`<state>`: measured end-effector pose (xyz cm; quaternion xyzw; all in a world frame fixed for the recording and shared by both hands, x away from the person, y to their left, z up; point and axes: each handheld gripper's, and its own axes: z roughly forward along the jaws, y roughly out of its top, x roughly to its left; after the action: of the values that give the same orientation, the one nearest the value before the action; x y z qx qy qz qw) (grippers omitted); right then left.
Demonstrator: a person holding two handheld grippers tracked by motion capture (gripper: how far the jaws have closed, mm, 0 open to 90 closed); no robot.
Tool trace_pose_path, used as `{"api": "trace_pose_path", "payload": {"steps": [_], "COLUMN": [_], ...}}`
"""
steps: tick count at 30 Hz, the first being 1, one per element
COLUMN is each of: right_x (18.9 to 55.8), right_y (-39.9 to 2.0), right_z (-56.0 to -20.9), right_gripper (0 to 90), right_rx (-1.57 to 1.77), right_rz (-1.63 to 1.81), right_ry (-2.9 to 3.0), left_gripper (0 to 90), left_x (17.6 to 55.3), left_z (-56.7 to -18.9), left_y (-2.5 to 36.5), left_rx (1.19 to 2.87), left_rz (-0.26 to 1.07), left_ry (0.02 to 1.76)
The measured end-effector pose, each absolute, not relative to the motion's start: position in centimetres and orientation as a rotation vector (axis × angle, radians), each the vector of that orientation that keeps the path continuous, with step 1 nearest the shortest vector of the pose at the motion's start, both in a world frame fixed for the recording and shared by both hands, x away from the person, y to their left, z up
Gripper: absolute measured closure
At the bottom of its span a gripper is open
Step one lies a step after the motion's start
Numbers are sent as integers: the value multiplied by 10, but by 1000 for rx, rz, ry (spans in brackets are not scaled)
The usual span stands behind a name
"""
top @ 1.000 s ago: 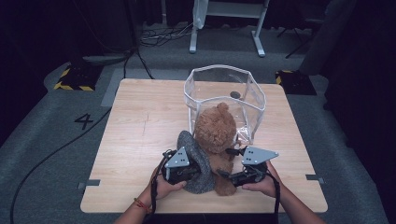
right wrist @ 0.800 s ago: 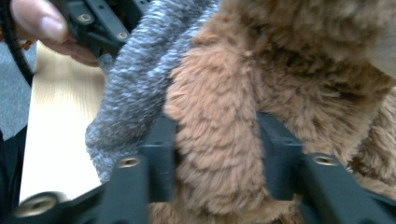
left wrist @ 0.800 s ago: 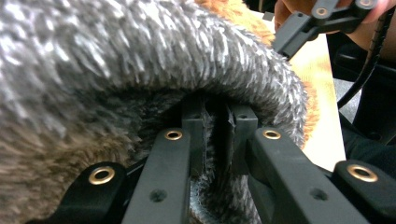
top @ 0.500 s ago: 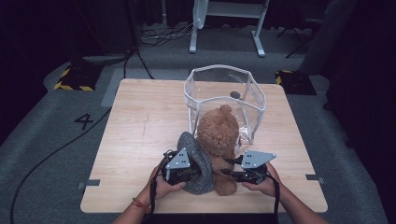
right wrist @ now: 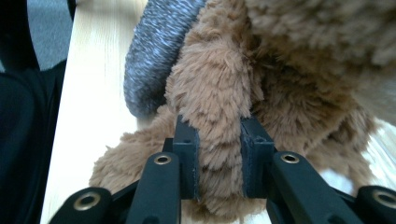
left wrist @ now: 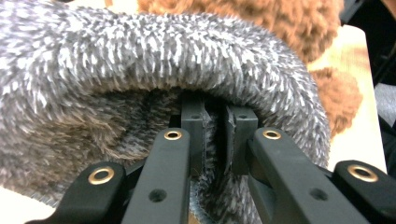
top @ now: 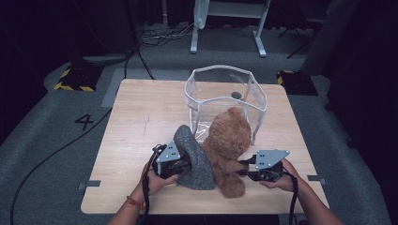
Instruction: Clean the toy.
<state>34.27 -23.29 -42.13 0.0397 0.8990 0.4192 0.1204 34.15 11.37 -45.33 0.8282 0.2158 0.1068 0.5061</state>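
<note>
The brown teddy bear (top: 228, 147) lies on the wooden table (top: 136, 117), at about five o'clock from the table's centre, its head leaning against the clear plastic container (top: 225, 93) at its twelve o'clock. A grey knitted hat (top: 192, 157) rests against the bear at its nine o'clock. In the high view the left gripper (top: 180, 165) meets the hat at the hat's eight o'clock, and the right gripper (top: 243, 168) reaches the bear from its four o'clock.

In the left gripper view, the left gripper (left wrist: 215, 135) is clamped on the hat's (left wrist: 140, 70) rim, with the bear (left wrist: 261, 18) at one o'clock.

In the right gripper view, the right gripper (right wrist: 218, 158) is clenched on a limb of the bear (right wrist: 215, 93), the hat (right wrist: 154, 51) at eleven o'clock.
</note>
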Motion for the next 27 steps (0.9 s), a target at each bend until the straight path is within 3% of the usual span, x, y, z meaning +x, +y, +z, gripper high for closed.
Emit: {"api": "trace_pose_path", "payload": {"steps": [11, 19, 27], "right_x": [338, 342, 342], "right_y": [-239, -246, -234], "right_z": [-436, -431, -414], "right_gripper": [612, 164, 154], "right_rx": [211, 474, 629], "right_rz": [1219, 1314, 1410], "right_ry": [2625, 2565, 2424], "left_gripper": [810, 810, 810], "left_x": [350, 348, 342], "left_z": [-462, -466, -468], "left_y": [90, 82, 70], "left_rx": [1980, 1981, 2005], "left_rz": [156, 120, 109], "left_ry": [513, 495, 451]}}
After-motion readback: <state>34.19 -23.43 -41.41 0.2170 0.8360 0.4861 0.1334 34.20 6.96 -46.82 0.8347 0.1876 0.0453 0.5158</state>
